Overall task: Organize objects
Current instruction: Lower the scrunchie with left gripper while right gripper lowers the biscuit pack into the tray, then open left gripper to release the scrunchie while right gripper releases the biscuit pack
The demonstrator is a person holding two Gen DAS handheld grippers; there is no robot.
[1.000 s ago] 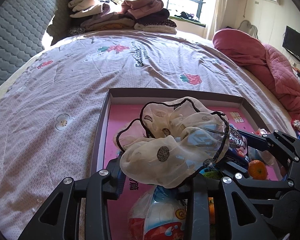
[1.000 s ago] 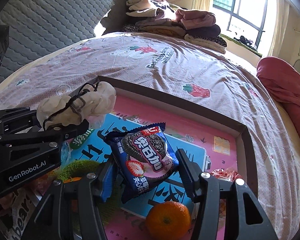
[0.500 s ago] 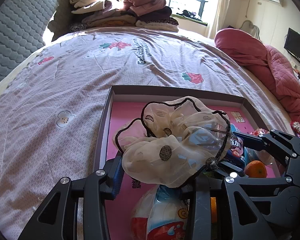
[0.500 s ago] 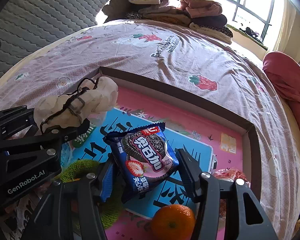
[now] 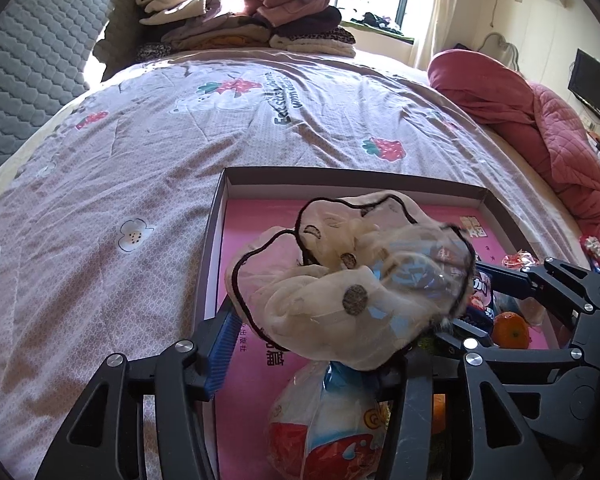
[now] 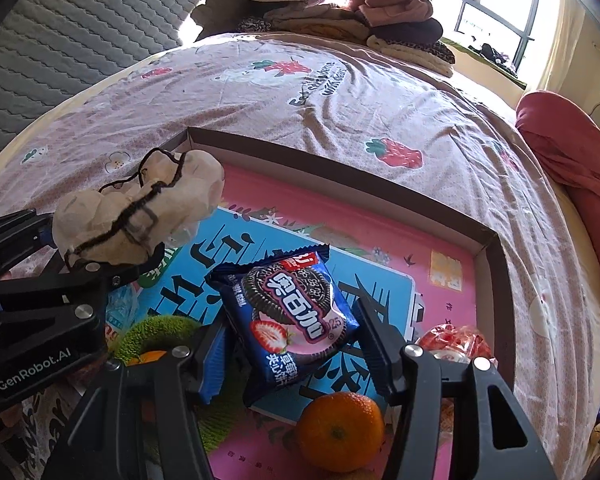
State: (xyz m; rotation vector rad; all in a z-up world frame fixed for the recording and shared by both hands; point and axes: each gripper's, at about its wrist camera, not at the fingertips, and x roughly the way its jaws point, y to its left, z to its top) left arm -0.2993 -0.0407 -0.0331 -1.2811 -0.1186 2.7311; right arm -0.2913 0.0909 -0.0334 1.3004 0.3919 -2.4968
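Nearest in the left wrist view: left gripper (image 5: 308, 344) pinched on a sheer cream scrunchie (image 5: 352, 284) with black trim and dark dots, held up over the near left part of the cardboard tray (image 5: 216, 240). Over on the right wrist view: right gripper (image 6: 288, 344) clamped on a blue Oreo strawberry cookie packet (image 6: 292, 316), held above a blue book (image 6: 384, 296) lying in the tray. Just below the fingers, a mandarin (image 6: 340, 432), plus a green fuzzy thing (image 6: 156, 332), hard to say what exactly. Wrapped red candy (image 6: 452, 344) near the tray's right wall.

Risks from here: scrunchie bunched loosely and draped over the finger, so could snag on the blue pad at release and hang there instead of dropping. Packet slick and puffy, grabbed near one end, so could pivot or slide out. Both grippers close together over the same tray, so a bump between them possible.

Readable writing: "GenRobot.AI" on the left gripper body, "奥利奥" probably on the packet, big Chinese characters on the book cover, only partly visible. Farther out: strawberry-print bedspread (image 5: 180, 140) with English lettering too warped to read, folded clothes (image 5: 240, 16) at the back.
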